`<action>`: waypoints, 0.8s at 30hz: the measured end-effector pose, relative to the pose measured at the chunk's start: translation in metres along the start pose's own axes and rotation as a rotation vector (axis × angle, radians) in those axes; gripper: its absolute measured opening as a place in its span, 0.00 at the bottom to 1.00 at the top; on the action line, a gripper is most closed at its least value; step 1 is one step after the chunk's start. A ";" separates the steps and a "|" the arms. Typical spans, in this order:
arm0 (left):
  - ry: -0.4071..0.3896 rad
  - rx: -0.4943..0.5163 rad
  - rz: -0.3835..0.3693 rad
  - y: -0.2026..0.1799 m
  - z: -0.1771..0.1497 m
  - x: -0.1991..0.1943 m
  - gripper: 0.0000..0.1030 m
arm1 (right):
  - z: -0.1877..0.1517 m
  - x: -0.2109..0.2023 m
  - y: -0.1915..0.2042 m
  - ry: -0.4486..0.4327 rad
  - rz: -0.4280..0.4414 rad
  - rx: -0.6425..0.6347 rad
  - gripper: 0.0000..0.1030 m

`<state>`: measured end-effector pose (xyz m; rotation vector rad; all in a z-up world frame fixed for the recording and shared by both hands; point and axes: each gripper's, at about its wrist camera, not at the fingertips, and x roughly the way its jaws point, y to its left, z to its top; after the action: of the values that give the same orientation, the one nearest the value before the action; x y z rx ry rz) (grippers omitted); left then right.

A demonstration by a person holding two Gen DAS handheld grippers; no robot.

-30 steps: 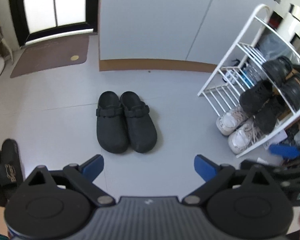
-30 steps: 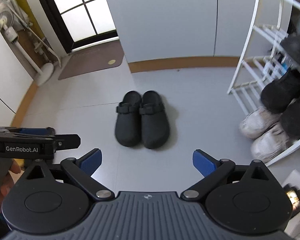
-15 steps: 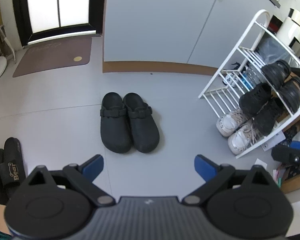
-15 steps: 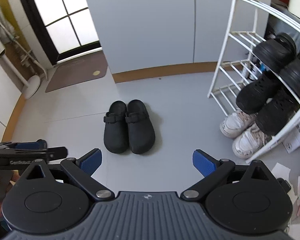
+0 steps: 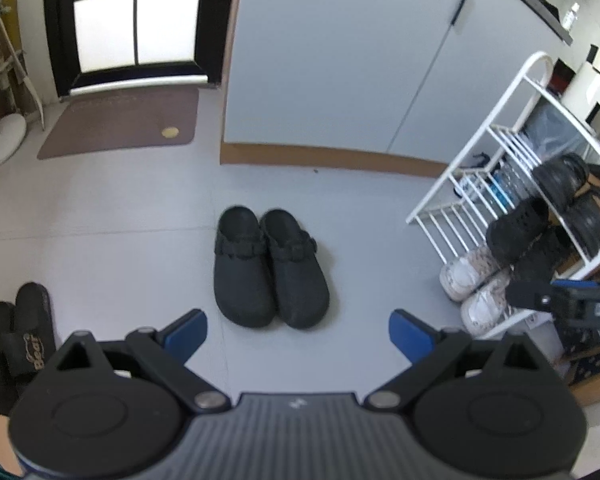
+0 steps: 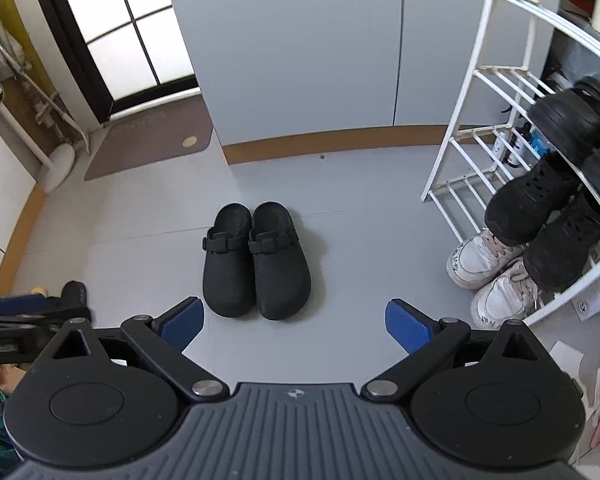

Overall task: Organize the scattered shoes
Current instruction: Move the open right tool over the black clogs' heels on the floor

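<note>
A pair of black clogs (image 5: 270,268) (image 6: 256,260) stands side by side on the grey floor, toes towards me. My left gripper (image 5: 298,330) hangs open above the floor, just short of the toes, holding nothing. My right gripper (image 6: 296,320) is also open and empty, at about the same distance from the clogs. Black slides (image 5: 18,336) lie at the far left. The white wire shoe rack (image 6: 496,128) on the right carries black clogs (image 6: 572,120), black sneakers (image 6: 540,216) and white sneakers (image 6: 488,276).
A grey cabinet (image 5: 340,60) with a brown skirting stands behind the clogs. A brown doormat (image 5: 120,124) lies before the glazed door at the back left. Papers and a cardboard box (image 5: 580,372) sit at the rack's near end. A fan base (image 6: 60,162) is at the left.
Both grippers have drawn back and risen, so the clogs look smaller and more of the rack shows. The jaws have stayed wide apart.
</note>
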<state>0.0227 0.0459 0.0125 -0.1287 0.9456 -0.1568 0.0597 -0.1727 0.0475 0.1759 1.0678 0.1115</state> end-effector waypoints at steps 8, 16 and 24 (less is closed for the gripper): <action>0.015 -0.047 0.050 0.026 0.014 0.016 0.96 | 0.039 0.051 0.005 0.032 0.031 0.020 0.92; 0.048 -0.067 0.085 0.042 0.019 0.031 0.88 | 0.062 0.115 0.016 0.098 0.107 0.064 0.78; 0.070 -0.063 0.077 0.041 0.016 0.037 0.85 | 0.074 0.189 0.036 0.135 0.185 0.117 0.62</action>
<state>0.0601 0.0796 -0.0155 -0.1451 1.0241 -0.0612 0.2145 -0.1113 -0.0731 0.3772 1.1921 0.2308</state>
